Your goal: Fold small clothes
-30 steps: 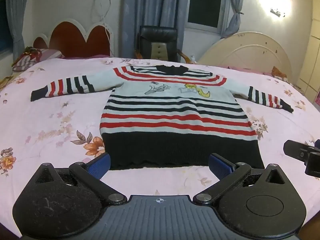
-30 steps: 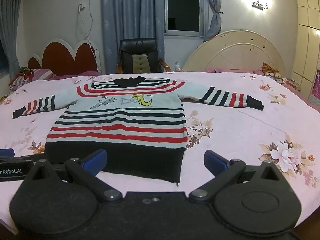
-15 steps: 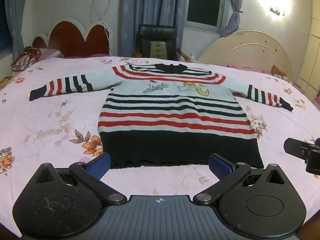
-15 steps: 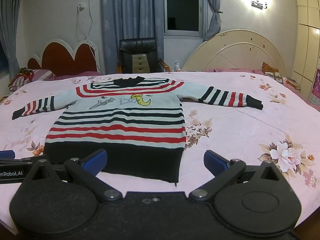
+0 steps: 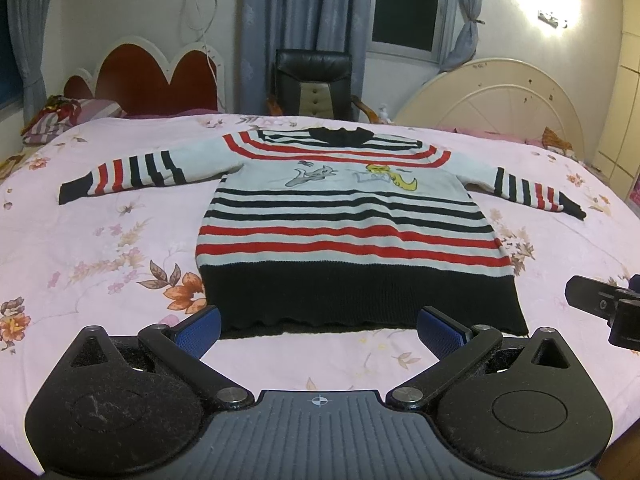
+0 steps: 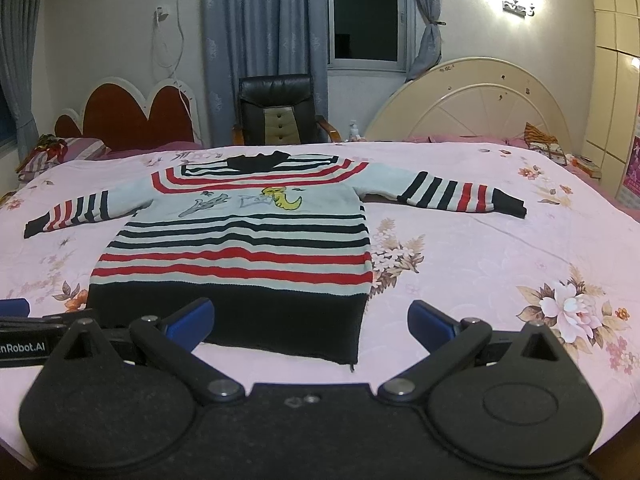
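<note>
Pre-fold: striped knit sweater (image 5: 344,236) lying flat near bed's near edge; left claw (image 5: 319,326) and right claw (image 6: 310,318) hovering wide, empty. Next: gripping hem corners.

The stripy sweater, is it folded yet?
Not yet. The sweater already lies flat on the bed, both sleeves spread out. Both grippers, left and right, hover by its black hem with jaws open and empty. All the folding is left.
</note>
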